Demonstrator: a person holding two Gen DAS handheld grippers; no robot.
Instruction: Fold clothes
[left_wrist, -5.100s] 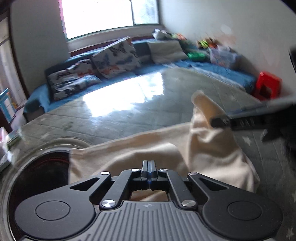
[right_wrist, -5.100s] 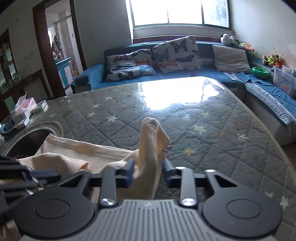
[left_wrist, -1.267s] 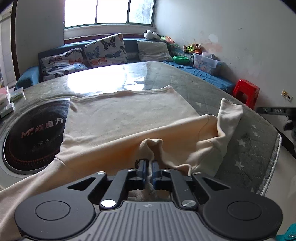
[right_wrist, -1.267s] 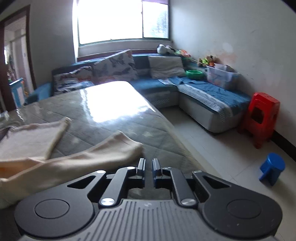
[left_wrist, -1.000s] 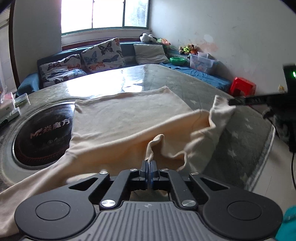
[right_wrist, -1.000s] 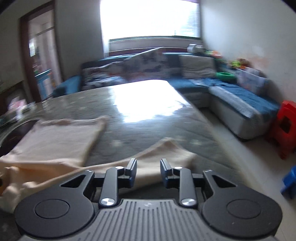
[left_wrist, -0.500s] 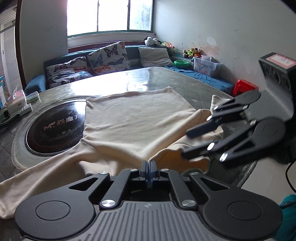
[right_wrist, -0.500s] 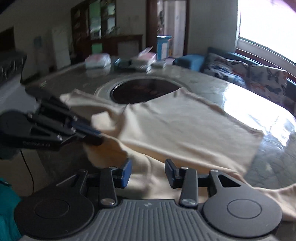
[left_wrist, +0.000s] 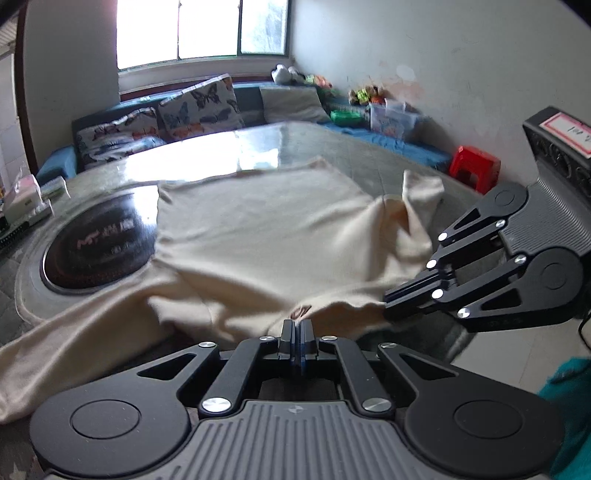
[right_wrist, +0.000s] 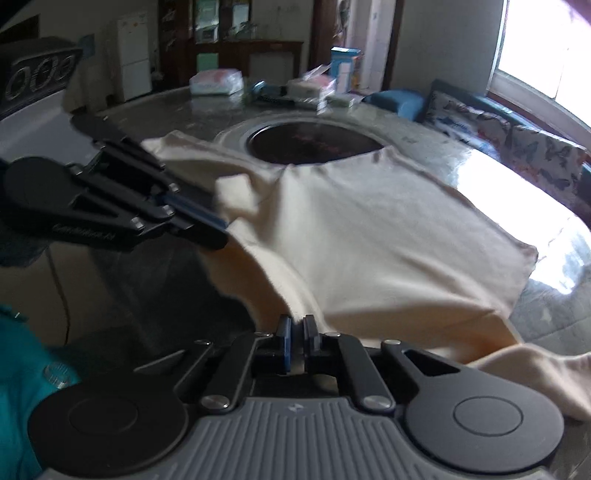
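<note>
The cream long-sleeved cotton garment (left_wrist: 258, 236) is lying spread across the centre of both views, on the round glass-topped tabletop (left_wrist: 332, 147) with a quilted grey star-patterned cover beneath the glass. Its near edge is hanging over the tabletop rim at lower centre, one sleeve is trailing to the lower left of the left wrist view, and the other sleeve is bunching at centre right.

The left gripper (left_wrist: 295, 332), at bottom centre of its own view, is showing its jaws pressed together; the garment's edge is sitting just ahead of the tips, and whether fabric is caught between them cannot be told. In the right wrist view this gripper (right_wrist: 218, 229) is entering from the left, its tips meeting a raised fold of cloth.

The right gripper (right_wrist: 297, 328) is pinching the garment's near edge, jaws nearly closed on the fabric. In the left wrist view it (left_wrist: 391, 306) is reaching in from the right.

A black circular inset cooktop (left_wrist: 99, 243) is lying partly under the garment at centre left. A red plastic stool (left_wrist: 474, 166) is standing at right, well apart.
</note>
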